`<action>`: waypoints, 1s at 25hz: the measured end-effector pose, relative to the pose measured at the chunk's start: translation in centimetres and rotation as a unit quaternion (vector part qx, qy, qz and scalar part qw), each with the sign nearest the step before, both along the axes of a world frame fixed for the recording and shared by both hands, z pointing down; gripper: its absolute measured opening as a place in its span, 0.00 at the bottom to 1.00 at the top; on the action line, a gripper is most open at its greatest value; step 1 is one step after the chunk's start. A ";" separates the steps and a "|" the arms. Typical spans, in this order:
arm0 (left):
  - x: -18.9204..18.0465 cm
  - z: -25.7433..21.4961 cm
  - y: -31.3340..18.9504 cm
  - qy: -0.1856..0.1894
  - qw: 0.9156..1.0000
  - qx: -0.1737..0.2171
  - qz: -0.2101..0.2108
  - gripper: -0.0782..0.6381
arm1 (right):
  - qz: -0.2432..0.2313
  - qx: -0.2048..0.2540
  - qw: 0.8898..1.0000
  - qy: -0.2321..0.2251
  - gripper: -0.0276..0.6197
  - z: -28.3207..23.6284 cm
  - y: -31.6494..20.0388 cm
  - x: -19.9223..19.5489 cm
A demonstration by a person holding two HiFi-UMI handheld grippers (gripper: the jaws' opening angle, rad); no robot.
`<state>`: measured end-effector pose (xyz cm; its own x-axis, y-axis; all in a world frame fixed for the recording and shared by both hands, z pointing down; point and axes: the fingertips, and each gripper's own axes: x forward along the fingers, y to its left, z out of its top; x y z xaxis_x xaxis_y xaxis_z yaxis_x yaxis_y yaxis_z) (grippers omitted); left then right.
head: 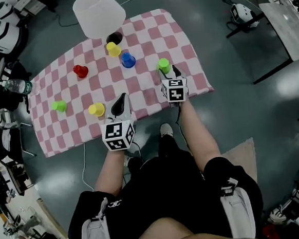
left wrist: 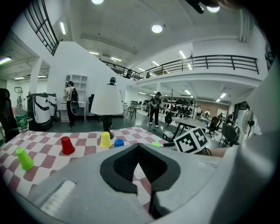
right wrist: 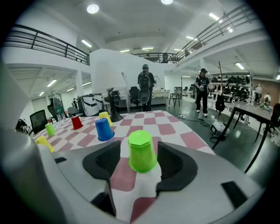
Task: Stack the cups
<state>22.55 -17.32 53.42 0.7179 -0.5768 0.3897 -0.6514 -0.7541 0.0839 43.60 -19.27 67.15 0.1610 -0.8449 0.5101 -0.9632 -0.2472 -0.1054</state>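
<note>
Lime-green cup (right wrist: 141,146): plastic, upside down, faceted base up, on the cloth nearer the person than the lamp (head: 99,12) and off to its right. Flanked by the right gripper (right wrist: 140,154), jaws spread wide, pads clear of both sides. Left gripper (left wrist: 139,146) pinched together at the tips, nothing between.

Closest to the lamp: yellow cup (head: 113,49) and blue cup (head: 128,60). Farther out to its left: red cup (head: 81,71), second green cup (head: 59,106), second yellow cup (head: 96,110).

Pink-and-white checked cloth (head: 148,36), dark grey floor (head: 229,84) around it. Open hall with balcony railing (left wrist: 210,59) beyond.

Lamp stem hidden under the shade in the head view.
</note>
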 end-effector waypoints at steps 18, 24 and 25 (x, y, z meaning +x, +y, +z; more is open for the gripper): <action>-3.2 -0.3 0.0 -0.013 0.999 0.012 -0.033 0.13 | -0.005 0.034 0.998 0.051 0.32 -1.4 -0.5 0.0; -4.7 -2.9 0.3 -0.004 0.999 0.039 -0.032 0.13 | -0.026 0.062 0.995 0.071 0.32 -6.2 0.0 -2.8; -5.1 -3.5 0.3 -0.001 0.998 0.045 -0.033 0.13 | -0.033 0.069 0.994 0.074 0.32 -7.1 0.0 -3.5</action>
